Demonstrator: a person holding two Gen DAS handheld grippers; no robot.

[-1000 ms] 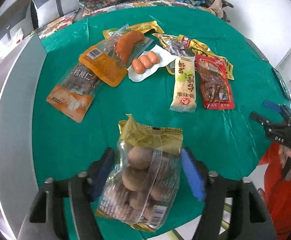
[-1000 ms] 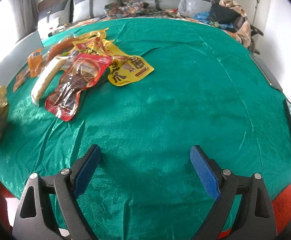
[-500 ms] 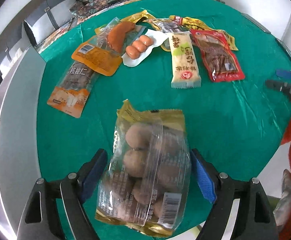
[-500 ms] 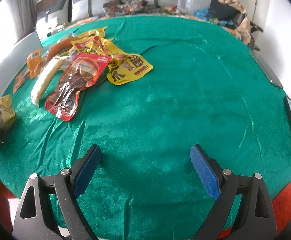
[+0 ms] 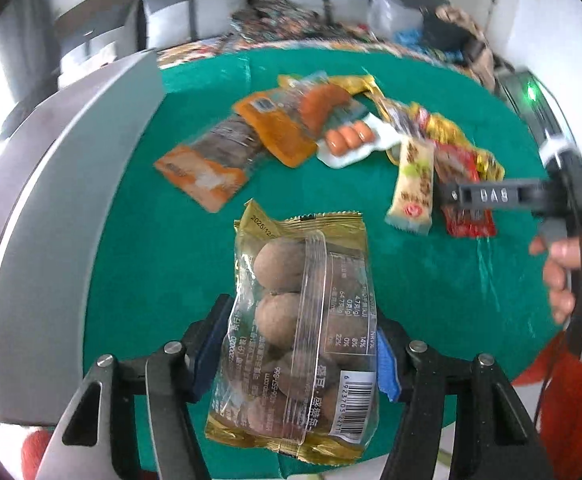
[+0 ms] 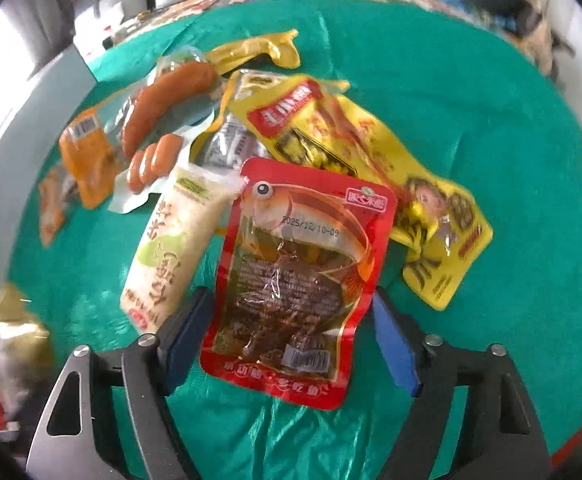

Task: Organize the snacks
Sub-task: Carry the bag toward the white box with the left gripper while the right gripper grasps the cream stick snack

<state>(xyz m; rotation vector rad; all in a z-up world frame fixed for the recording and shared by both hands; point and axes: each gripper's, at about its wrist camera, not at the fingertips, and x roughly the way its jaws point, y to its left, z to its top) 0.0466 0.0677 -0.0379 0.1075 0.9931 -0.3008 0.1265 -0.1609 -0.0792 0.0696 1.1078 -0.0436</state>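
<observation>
My left gripper is shut on a gold-and-clear bag of brown eggs, held above the green table. My right gripper is open, its blue pads either side of a red fish snack pouch that lies flat on the cloth. It also shows in the left wrist view, over the red pouch. A white rice-cracker pack, yellow pouches, sausages and orange packs lie in a pile behind.
A grey table rim curves along the left. A sofa with cushions and clutter stands beyond the far edge. The egg bag shows blurred at the left of the right wrist view.
My right gripper has moved left and forward across the table to straddle the red pouch. My left gripper has closed on the egg bag and lifted it while turning right.
</observation>
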